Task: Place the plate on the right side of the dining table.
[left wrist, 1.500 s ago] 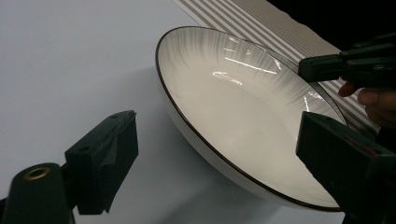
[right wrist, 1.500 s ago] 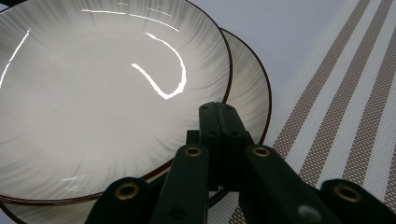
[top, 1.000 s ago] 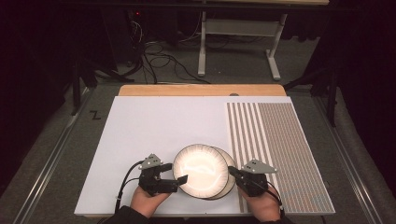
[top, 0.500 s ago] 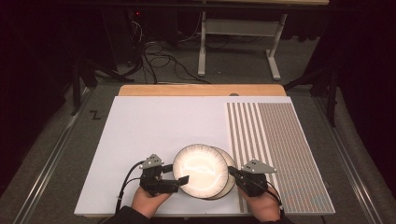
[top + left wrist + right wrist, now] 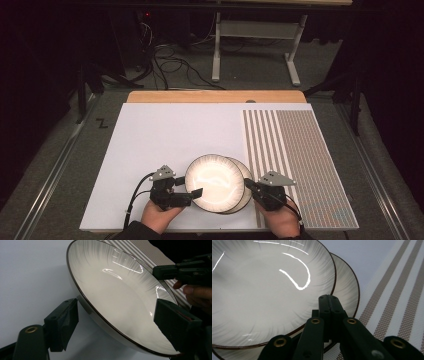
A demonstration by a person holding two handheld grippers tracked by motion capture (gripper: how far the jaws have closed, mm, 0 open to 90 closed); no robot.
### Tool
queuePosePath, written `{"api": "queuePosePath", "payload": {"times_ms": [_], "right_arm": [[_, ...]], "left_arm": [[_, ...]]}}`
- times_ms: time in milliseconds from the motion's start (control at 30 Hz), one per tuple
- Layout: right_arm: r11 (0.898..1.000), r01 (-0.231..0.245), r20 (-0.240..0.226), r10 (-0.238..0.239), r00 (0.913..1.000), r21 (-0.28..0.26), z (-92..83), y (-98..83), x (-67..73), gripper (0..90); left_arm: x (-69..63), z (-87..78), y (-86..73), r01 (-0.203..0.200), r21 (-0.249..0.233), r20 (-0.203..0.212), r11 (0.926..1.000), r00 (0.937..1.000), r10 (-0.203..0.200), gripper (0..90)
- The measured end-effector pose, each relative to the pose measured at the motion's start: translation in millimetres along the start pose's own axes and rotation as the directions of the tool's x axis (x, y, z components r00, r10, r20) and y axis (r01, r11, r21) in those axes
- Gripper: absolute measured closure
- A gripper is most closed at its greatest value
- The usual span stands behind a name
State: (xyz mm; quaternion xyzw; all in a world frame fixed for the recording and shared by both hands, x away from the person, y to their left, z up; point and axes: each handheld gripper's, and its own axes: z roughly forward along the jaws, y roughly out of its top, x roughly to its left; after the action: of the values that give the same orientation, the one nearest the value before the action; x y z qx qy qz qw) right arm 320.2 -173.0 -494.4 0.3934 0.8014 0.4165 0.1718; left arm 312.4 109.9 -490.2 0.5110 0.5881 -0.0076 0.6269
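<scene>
Left gripper (image 5: pixel 116 322) straddles upper plate (image 5: pixel 110 287) rim

The two stacked plates (image 5: pixel 216 182) fill the gap between the left gripper (image 5: pixel 189 189) at 9 o'clock and the right gripper (image 5: pixel 248 184) at 3 o'clock. From 10 through 12 o'clock the white board (image 5: pixel 170 132) lies bare. The striped mat (image 5: pixel 295 150) at 2 o'clock is flat.
</scene>
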Motion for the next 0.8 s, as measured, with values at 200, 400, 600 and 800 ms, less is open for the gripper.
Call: {"api": "queuePosePath", "payload": {"times_ms": [200, 400, 600, 800], "right_arm": [[0.996, 0.081, -0.031, -0.081, 0.9963, 0.022, 7.2, 2.3, 17.0, 90.0], [0.996, 0.083, -0.041, -0.082, 0.9958, 0.027, 8.3, 2.5, 19.5, 90.0], [0.996, 0.086, -0.05, -0.085, 0.9951, 0.024, 8.5, 1.6, 20.2, 90.0], [0.995, 0.096, -0.053, -0.094, 0.9941, 0.026, 8.1, 1.7, 22.5, 90.0]], "left_arm": [[0.8, -1.9, 1.7, 0.009, -0.009, -0.009, 0.9999, 0.9999, -0.009, 21.7], [2.7, -2.4, 1.3, 0.005, 0.009, -0.017, 0.9999, 0.9998, -0.005, 27.7], [3.8, -0.7, -0.2, 0.019, 0.037, -0.019, 0.9991, 0.9996, -0.019, 32.3], [3.1, 0.5, -0.3, 0.036, 0.041, -0.03, 0.9985, 0.999, -0.034, 34.3]]}}
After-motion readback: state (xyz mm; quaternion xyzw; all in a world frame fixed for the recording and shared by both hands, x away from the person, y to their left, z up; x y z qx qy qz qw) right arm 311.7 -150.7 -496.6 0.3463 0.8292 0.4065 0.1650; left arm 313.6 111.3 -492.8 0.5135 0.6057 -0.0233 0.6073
